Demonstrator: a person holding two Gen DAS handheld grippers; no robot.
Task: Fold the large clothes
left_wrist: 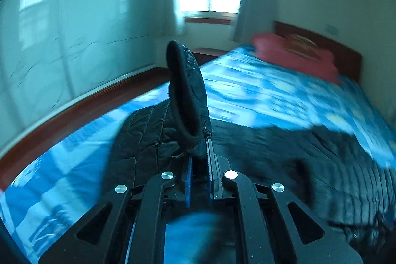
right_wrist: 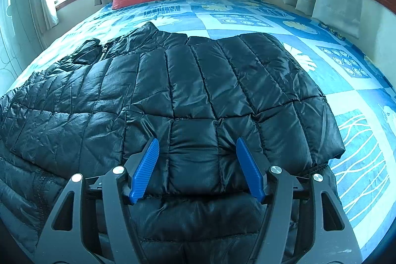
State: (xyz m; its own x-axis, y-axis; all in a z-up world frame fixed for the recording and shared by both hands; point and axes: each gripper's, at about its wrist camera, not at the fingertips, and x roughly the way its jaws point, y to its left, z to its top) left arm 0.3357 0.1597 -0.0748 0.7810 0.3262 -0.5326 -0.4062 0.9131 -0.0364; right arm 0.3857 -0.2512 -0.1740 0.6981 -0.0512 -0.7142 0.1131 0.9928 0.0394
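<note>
We note the left gripper [left_wrist: 198, 165] clamped tight on a raised cuff [left_wrist: 184, 90] of the black puffer jacket [right_wrist: 188, 90] spread across the blue bedspread [right_wrist: 247, 16]; right gripper [right_wrist: 195, 165] jaws apart, widening, fabric between, pads clear.

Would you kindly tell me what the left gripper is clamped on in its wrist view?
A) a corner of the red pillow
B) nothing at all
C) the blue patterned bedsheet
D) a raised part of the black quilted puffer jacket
D: in the left wrist view the left gripper has its jaws shut on a fold of the black quilted puffer jacket that stands up above the blue patterned bedsheet.
</note>
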